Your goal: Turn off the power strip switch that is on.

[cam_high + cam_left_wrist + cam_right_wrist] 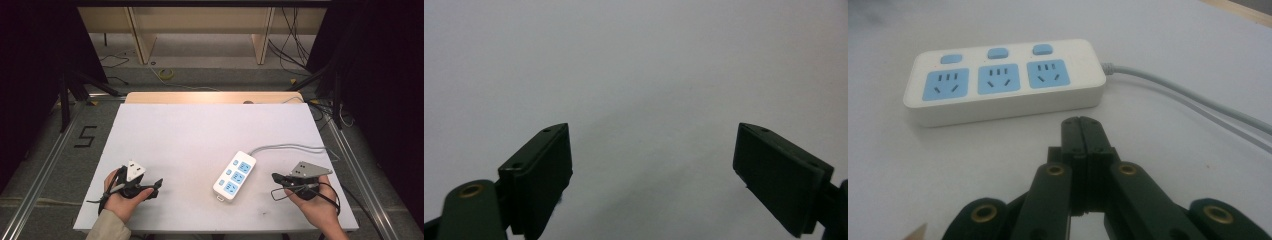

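High view: the power strip lies on the white table, right of centre, its grey cord trailing toward the right edge. Near it, the right gripper has its jaws pressed together on nothing. Well apart to the left, the left gripper has its jaws spread wide over bare table.

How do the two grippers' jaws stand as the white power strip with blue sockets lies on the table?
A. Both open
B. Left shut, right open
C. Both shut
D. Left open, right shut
D: the left gripper shows its two black jaws wide apart over bare table, while the right gripper has its jaws pressed together, empty, just short of the white power strip with blue sockets.
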`<state>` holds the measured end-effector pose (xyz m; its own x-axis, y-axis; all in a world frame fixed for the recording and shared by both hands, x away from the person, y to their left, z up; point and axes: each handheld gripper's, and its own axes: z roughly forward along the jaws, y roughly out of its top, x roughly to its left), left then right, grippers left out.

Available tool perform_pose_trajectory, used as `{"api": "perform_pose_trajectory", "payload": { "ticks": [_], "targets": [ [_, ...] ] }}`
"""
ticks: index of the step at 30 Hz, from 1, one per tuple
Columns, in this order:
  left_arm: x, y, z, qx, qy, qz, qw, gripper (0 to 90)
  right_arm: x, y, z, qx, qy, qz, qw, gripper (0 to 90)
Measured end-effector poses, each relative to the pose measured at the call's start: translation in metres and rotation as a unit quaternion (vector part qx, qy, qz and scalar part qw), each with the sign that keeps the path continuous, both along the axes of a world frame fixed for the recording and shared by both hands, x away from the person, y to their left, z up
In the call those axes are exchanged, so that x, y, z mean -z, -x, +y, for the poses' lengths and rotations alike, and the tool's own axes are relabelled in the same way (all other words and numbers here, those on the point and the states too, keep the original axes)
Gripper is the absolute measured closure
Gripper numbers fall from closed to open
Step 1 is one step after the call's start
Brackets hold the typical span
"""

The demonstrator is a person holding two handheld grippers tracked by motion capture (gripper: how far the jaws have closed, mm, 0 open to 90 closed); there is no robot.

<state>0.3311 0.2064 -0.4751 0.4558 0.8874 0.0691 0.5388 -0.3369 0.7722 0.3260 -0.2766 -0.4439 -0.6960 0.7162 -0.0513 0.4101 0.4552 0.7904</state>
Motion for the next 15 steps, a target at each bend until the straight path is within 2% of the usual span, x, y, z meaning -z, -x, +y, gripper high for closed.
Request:
{"api": "perform_pose_trajectory", "payload": {
  "ticks": [15],
  "targets": [
    [0.0001,0.0000,-0.0003,0.000,0.000,-0.001,1.0000,15.6,-0.0013,-0.0023,0.0074,-0.008,0.003,0.001,1.0000,90.0]
  ]
}}
